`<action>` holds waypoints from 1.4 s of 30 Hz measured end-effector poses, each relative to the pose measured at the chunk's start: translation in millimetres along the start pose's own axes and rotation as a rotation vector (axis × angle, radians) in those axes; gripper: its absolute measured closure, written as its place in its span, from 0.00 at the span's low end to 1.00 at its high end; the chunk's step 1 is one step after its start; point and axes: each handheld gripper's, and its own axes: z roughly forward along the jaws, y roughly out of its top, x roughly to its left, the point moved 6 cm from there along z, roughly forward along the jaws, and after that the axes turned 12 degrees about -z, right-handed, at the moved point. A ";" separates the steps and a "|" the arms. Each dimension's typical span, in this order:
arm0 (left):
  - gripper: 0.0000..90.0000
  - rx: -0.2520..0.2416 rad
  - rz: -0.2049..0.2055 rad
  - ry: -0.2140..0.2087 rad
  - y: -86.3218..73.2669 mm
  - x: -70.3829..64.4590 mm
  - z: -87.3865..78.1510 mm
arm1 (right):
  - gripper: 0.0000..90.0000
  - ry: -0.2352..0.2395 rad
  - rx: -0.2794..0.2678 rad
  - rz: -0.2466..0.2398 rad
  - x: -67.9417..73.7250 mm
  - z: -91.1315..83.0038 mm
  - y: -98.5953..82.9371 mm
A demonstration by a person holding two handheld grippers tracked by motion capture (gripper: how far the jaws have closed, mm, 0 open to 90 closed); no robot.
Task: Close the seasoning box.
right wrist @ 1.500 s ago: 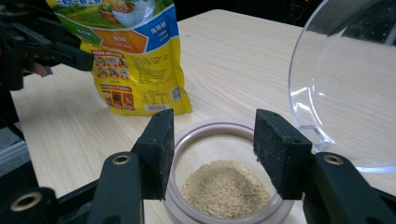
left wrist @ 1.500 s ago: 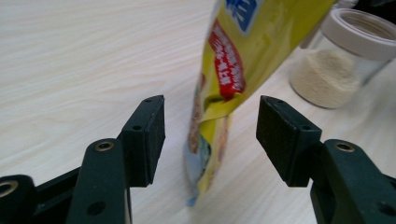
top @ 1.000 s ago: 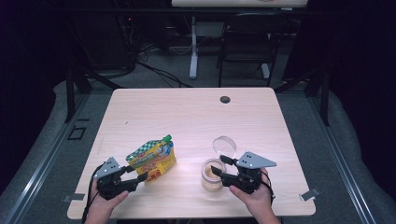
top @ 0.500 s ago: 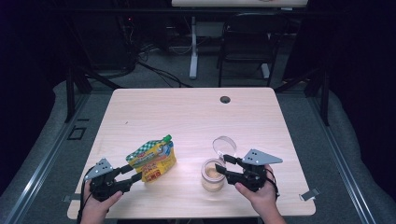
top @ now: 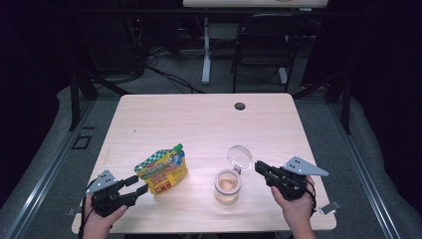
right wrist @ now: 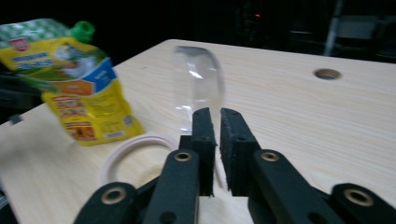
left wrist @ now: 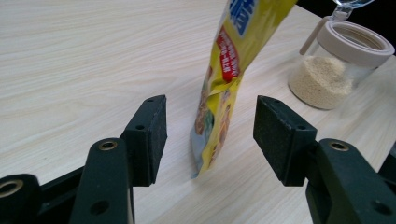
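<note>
The left gripper (top: 134,185) is lining up on the standing pouch (top: 162,170); its jaws are gaping wide, the pouch's lower edge sitting between them untouched. Judged advice: centre the edge squarely between the pads before closing, gripping low so the pouch is not tipping. The right gripper (top: 261,168) is resting just beside the open jar (top: 228,185) on the counter (top: 209,119), jaws nearly pressed together, pinching nothing visible. The jar's lid (right wrist: 198,88) is standing flipped up.

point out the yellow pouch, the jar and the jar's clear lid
yellow pouch (top: 163,172), high view, middle of its printed front
jar (top: 228,187), high view, its glass body with pale grains inside
clear lid (top: 240,156), high view, centre of the flipped-open disc
</note>
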 end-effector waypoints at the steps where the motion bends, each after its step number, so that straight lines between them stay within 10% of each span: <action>1: 0.50 0.003 -0.001 0.008 -0.1 0.9 -0.6 | 0.97 -0.013 0.000 0.009 -2.8 -0.7 -1.5; 11: 0.50 0.023 0.016 0.055 -3.6 3.2 -2.5 | 1.00 -0.102 0.049 0.067 -25.6 12.9 -19.6; 22: 0.50 0.013 -0.008 0.068 -8.3 6.6 -8.2 | 0.98 -0.052 0.034 0.066 -17.0 46.5 -7.9; 42: 0.50 0.010 -0.025 0.096 -12.0 14.1 -16.0 | 0.97 -0.016 0.026 0.035 1.0 52.0 -2.7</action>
